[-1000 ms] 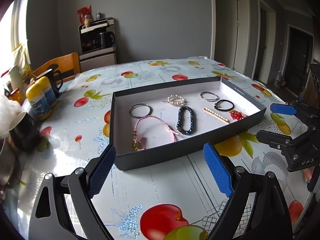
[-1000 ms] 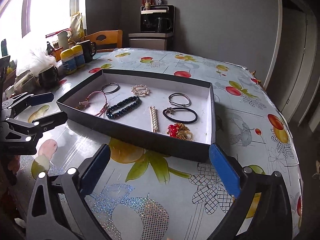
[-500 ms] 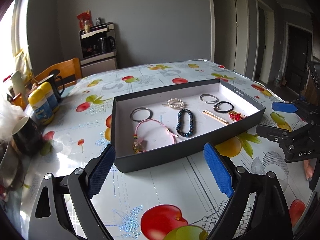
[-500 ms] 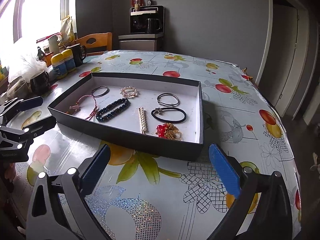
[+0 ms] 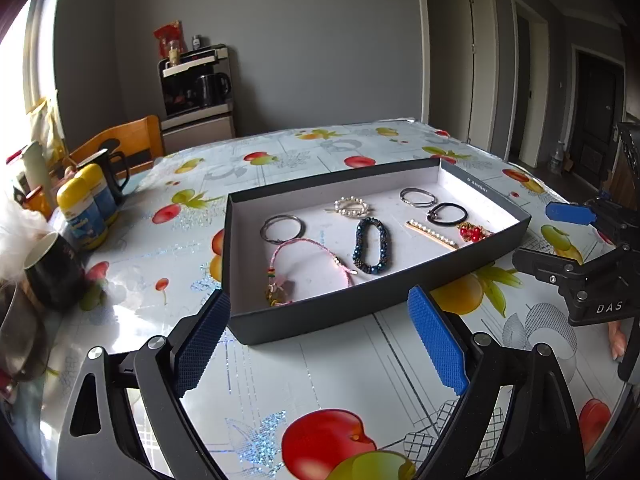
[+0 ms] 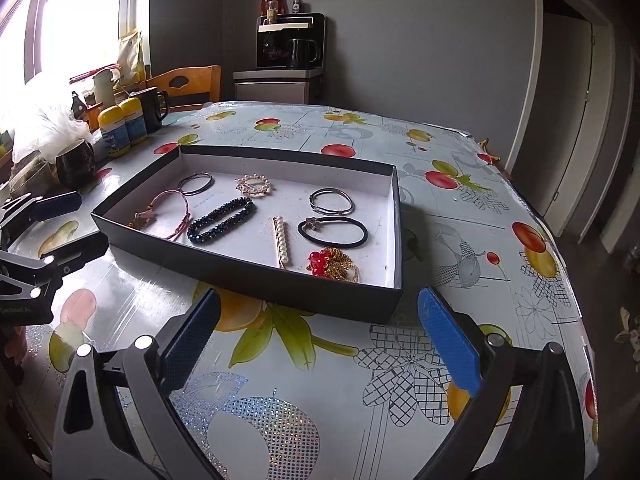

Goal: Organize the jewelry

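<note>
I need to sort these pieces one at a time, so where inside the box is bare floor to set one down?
Free: the box floor between the pearl ring clip and the silver bangles, and the far right corner. Crowded: around the pink bracelet and beaded bracelet, and from the black hair tie to the red charm.

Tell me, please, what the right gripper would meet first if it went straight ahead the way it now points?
Probably the near wall of the black tray: the open right gripper points at it over bare tablecloth, with the red bead charm just behind. If held high enough, it could pass over.
</note>
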{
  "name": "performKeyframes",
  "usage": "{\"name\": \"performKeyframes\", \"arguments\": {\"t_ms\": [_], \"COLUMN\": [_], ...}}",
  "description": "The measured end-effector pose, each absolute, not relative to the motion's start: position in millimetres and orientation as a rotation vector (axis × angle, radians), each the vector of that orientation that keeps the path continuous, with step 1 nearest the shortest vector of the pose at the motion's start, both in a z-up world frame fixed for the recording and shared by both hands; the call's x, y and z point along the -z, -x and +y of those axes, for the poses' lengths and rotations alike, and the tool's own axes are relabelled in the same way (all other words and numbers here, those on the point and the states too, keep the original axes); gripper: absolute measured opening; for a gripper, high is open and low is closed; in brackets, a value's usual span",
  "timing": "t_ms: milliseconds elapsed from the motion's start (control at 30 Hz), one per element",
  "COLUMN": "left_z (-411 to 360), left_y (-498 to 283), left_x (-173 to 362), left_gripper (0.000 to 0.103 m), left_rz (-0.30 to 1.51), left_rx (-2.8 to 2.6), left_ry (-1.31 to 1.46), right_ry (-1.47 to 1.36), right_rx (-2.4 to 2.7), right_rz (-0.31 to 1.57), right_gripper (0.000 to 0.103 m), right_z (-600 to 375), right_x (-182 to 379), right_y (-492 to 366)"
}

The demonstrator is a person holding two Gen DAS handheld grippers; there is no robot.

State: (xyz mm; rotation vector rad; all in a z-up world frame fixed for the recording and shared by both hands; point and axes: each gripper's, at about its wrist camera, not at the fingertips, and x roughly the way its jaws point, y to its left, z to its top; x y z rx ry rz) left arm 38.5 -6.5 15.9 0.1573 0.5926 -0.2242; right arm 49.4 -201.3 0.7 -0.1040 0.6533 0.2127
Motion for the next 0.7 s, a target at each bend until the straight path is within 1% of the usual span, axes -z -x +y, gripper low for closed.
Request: {"name": "performKeyframes", "arguments": {"t_ms": [700], "left_z": [-4.6], "left_y": [-40.6], "left_x": [-15.0], "left_gripper": [0.092], "left_rz": [0.602], "left_rx": [0.221], "left_ry": [-0.152], "right_ry": [0.116], "right_rx": [-0.211], "right_rz": [0.647], "right_gripper": [0.097], "right_z": [-199.2], "right_x": [-0.9], "right_y": [-47.5]}}
